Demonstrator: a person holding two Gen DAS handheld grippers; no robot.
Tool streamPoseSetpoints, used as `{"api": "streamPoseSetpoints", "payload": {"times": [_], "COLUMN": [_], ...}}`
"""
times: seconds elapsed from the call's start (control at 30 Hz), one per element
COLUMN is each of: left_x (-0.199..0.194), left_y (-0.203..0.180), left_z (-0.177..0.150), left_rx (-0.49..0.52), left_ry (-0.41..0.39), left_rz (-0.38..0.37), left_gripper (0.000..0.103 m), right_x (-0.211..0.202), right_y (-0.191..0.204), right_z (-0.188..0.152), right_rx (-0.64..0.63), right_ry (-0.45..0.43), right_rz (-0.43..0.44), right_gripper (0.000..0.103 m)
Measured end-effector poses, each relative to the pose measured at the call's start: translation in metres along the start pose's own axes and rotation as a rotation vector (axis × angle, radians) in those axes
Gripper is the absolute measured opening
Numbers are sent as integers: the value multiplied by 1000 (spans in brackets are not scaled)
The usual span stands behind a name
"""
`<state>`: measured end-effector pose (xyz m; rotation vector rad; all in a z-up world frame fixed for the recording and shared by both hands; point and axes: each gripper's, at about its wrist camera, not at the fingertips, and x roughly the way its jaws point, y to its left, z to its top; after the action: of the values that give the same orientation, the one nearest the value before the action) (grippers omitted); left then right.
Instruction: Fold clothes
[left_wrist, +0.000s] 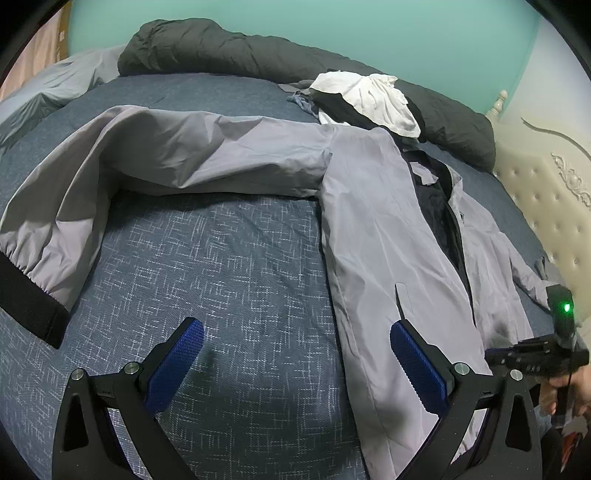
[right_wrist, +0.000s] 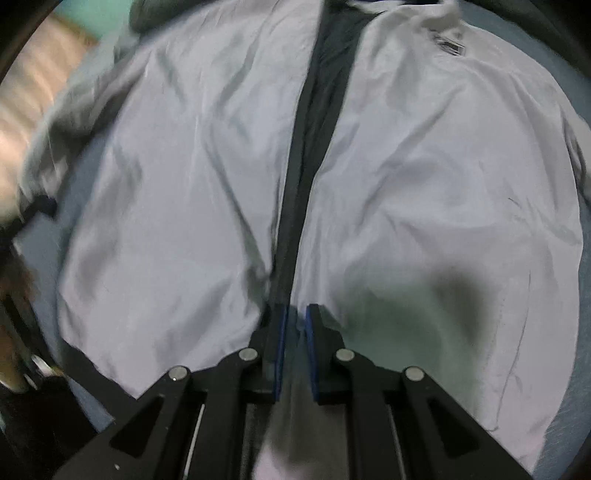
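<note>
Right wrist view: right gripper (right_wrist: 295, 314) is clenched on a pinch of the grey jacket (right_wrist: 207, 177) at the hem, beside the dark zipper strip (right_wrist: 295, 206) — fabric is seen running back between the blue pads. Left gripper (left_wrist: 295, 365) is released, jaws wide, hovering over the blue bedspread (left_wrist: 221, 258) just beside the jacket's side edge, nothing grasped.

Step in hand, judged: front panels being straightened before the fold. To be done well, hem should be kept low & pulled taut along the zipper w/o lifting the body; the spread sleeve (left_wrist: 166, 155) is probably best taken next by the free gripper.

Jacket lies face-up on the bed, part unzipped — dark lining shown, thin crinkly shell, black cuff (left_wrist: 29, 299). Likely slippery, so creases may not be held.
</note>
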<state>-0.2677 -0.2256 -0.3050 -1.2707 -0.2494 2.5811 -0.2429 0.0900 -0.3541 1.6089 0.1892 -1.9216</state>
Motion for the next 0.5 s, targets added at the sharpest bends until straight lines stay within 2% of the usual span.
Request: {"api": "streamPoseSetpoints", "payload": {"times": [0.23, 0.3, 0.5], "left_x": [1, 2, 18], "left_y": [-5, -8, -24], "left_z": [5, 9, 27], "left_rx": [5, 8, 25], "left_ry": [-10, -16, -25], "left_rz": [0, 0, -10], "left_gripper": [103, 103, 103], "right_x": [-51, -61, -73], "right_y": [-29, -36, -48], "right_z": [42, 57, 107], "right_rx": [81, 84, 41], "right_ry": [-203, -239, -294], "right_rz": [14, -3, -75], "right_gripper": [11, 18, 25]}}
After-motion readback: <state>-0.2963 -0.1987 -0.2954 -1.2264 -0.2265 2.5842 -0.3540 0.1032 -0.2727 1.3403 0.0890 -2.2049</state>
